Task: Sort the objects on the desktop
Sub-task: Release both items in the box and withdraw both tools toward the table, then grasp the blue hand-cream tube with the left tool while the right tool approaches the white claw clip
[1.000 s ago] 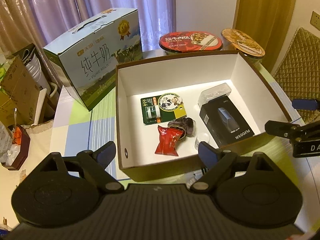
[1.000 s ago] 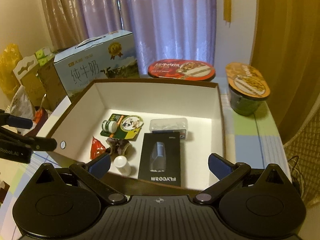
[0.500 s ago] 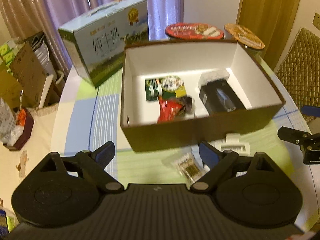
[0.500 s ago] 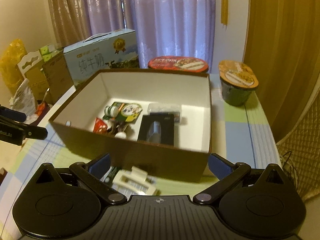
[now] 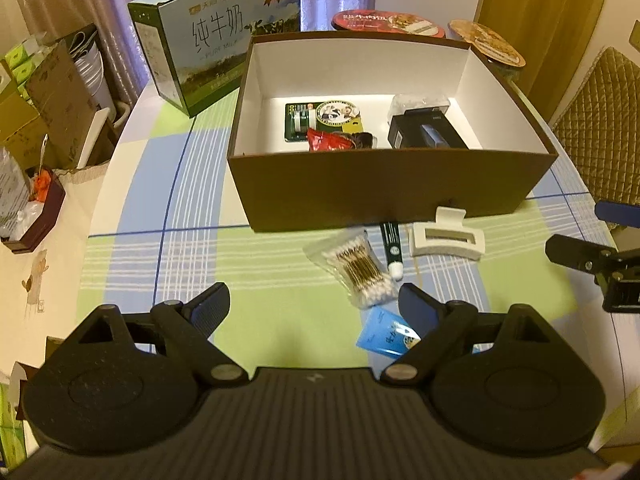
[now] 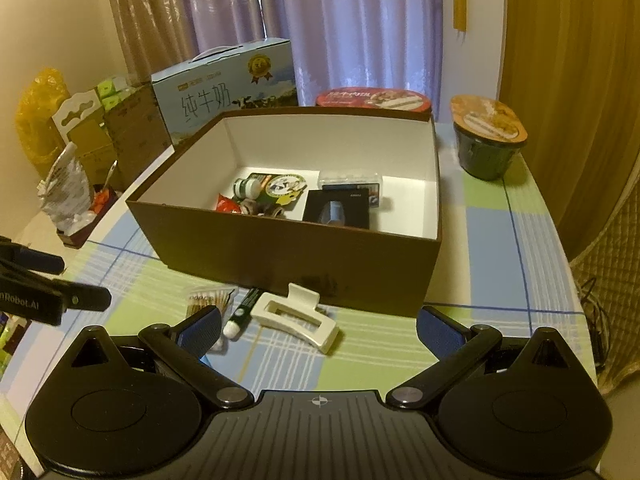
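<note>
On the surface, 6 o'clock of box (image 5: pixel 384 188) | both hand-held grippers (image 5: pixel 314 306) (image 6: pixel 318 326) released | straddle hair clip (image 6: pixel 298 318) squarely before closing.

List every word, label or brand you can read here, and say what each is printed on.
"纯牛奶": large characters on the milk carton.
"PURE MILK": small line under them on that carton.
"nRobot.AI": cut-off lettering on the left gripper body, seen from the right wrist.
Too small or blurred to read: red noodle bowl lid, black box in the brown box, green card, green tube, blue packet.
</note>
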A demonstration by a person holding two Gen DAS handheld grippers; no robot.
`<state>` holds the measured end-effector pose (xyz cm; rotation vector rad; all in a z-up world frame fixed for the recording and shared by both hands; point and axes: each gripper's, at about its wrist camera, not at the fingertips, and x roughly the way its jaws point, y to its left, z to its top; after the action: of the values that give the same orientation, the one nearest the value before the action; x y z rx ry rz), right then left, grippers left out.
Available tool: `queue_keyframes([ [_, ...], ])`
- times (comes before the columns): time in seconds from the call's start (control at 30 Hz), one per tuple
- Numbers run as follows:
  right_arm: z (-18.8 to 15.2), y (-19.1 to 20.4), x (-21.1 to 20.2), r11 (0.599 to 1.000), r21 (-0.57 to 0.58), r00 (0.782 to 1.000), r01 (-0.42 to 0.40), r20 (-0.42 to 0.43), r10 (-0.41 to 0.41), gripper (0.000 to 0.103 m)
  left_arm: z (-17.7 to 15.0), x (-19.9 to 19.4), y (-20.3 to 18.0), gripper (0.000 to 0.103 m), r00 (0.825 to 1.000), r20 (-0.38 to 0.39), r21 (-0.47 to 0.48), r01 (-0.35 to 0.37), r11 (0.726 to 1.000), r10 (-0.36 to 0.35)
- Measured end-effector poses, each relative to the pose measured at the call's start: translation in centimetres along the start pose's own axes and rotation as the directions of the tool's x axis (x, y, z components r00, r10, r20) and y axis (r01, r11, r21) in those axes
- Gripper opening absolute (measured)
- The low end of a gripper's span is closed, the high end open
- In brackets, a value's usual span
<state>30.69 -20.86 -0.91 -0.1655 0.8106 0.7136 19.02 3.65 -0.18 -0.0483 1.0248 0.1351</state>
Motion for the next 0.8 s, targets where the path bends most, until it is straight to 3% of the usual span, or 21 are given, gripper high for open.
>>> queue_keyframes([
  [0.3, -1.6, -0.1, 0.0, 1.0, -0.008, 1.0, 0.002, -0.026, -0.002, 0.101, -2.5, 0.4, -1.7, 0.089, 0.999, -0.036, -0.024, 0.015, 1.0, -0.016],
  [0.53, -5.0, -2.5, 0.6, 0.997, 0.05, 0.993, 0.053, -0.11, -0.047, 0.101, -6.2, 3.5, -5.2, 0.084, 0.989, -0.132, -0.057, 0.06, 0.997, -0.067],
  [0.67, -6.4, -4.5, 0.2, 0.992, 0.094, 0.988, 0.087, -0.134, -0.074, 0.101, -6.6, 5.1, -6.8, 0.083, 0.98, -0.159, -0.119, 0.101, 0.988, -0.119],
  [0.8, -7.2, -6.2, -0.3, 0.985, 0.129, 0.985, 0.112, -0.146, -0.093, 0.101, -6.0, 6.9, -8.8, 0.082, 0.983, -0.159, -0.122, 0.077, 0.99, -0.096],
])
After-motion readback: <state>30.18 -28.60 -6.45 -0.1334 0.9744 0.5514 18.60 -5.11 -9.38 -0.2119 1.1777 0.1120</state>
